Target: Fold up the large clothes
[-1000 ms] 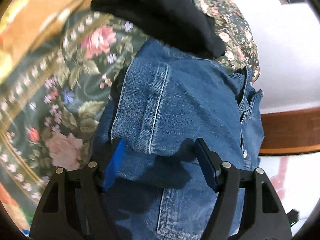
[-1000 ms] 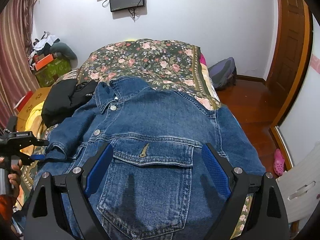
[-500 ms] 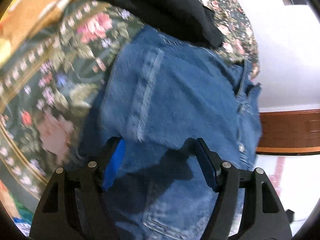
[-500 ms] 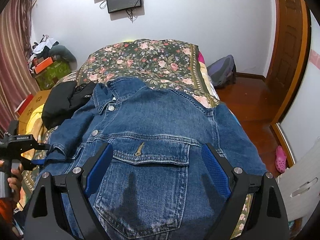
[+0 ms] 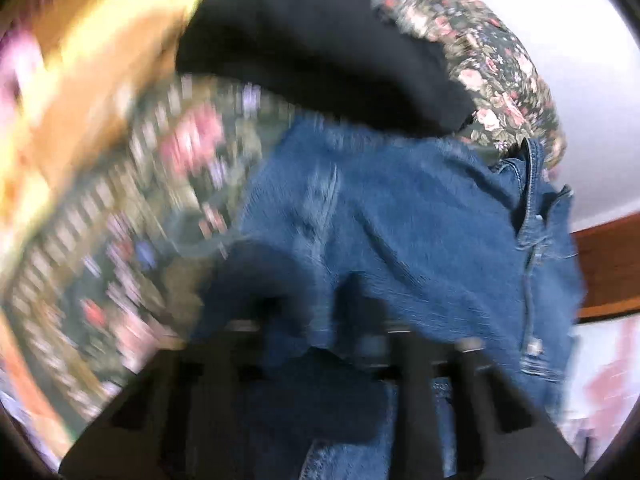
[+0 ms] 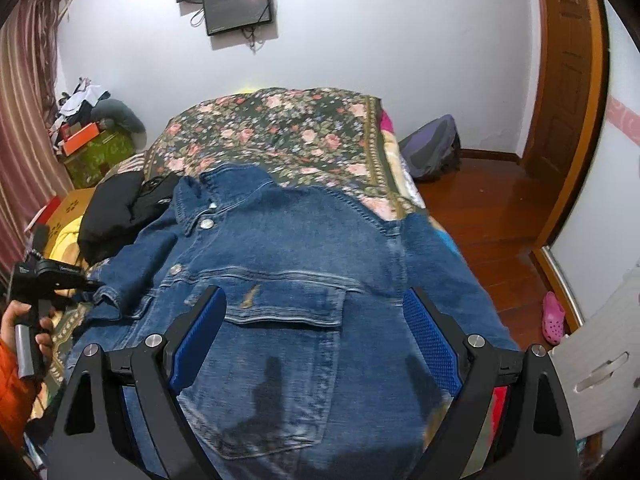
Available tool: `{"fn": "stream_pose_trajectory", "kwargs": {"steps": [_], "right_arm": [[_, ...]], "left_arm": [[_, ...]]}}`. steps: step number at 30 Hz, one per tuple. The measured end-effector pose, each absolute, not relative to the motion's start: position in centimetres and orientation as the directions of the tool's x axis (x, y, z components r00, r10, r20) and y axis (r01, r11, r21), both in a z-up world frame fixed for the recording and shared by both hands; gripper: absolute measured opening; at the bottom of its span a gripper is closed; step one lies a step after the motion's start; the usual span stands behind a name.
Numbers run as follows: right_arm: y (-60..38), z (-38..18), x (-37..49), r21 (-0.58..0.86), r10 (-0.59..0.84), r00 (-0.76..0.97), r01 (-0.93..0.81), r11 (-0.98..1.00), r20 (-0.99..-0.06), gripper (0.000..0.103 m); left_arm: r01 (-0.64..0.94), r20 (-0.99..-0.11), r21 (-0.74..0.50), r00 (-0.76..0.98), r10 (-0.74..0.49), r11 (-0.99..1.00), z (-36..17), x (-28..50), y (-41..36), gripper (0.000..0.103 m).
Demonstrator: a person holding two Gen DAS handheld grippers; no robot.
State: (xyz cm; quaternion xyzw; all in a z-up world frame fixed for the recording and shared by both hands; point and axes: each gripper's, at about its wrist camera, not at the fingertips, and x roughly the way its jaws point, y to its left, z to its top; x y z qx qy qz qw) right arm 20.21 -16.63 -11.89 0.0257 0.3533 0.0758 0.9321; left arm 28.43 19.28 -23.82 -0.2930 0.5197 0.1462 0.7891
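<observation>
Denim jacket lies front-up across the bed, collar toward the far wall, buttons along its left edge. Right tongs hover spread wide above the chest pocket — nothing between the blue pads. Left tongs sit at the jacket's left sleeve cuff, appearing pinched on the denim; the left wrist view is motion-blurred, with cloth bunched over the fingers — grip there unclear. Black garment lies on the bed just beside the collar.
</observation>
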Motion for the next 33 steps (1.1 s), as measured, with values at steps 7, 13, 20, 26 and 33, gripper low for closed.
{"fn": "stream_pose_trajectory", "kwargs": {"steps": [7, 13, 20, 26, 33], "right_arm": [[-20.4, -12.0, 20.0, 0.125, 0.099, 0.759, -0.024, 0.992, -0.643, 0.088], [-23.5, -11.7, 19.3, 0.139, 0.046, 0.775, 0.053, 0.989, -0.63, 0.088], [-26.2, -12.1, 18.7, 0.144, 0.008, 0.772, 0.109, 0.984, -0.635, 0.088], [-28.0, -13.6, 18.4, 0.15, -0.007, 0.741, 0.145, 0.978, -0.671, 0.088], [-30.0, -15.6, 18.2, 0.183, -0.003, 0.702, 0.19, 0.965, -0.713, 0.088]], "left_arm": [[-0.322, -0.761, -0.349, 0.645, -0.066, 0.88, -12.7, 30.0, 13.2, 0.012], [-0.064, -0.656, -0.305, 0.738, -0.161, 0.95, -6.0, 31.4, 3.9, 0.012], [0.164, -0.703, -0.251, 0.646, -0.296, 0.954, -7.7, 33.2, -7.5, 0.012], [0.262, -0.83, -0.188, 0.472, -0.296, 0.947, -15.0, 32.5, -13.4, 0.013], [0.396, -0.838, 0.016, 0.506, -0.203, 0.918, -15.9, 28.6, -16.9, 0.033]]}}
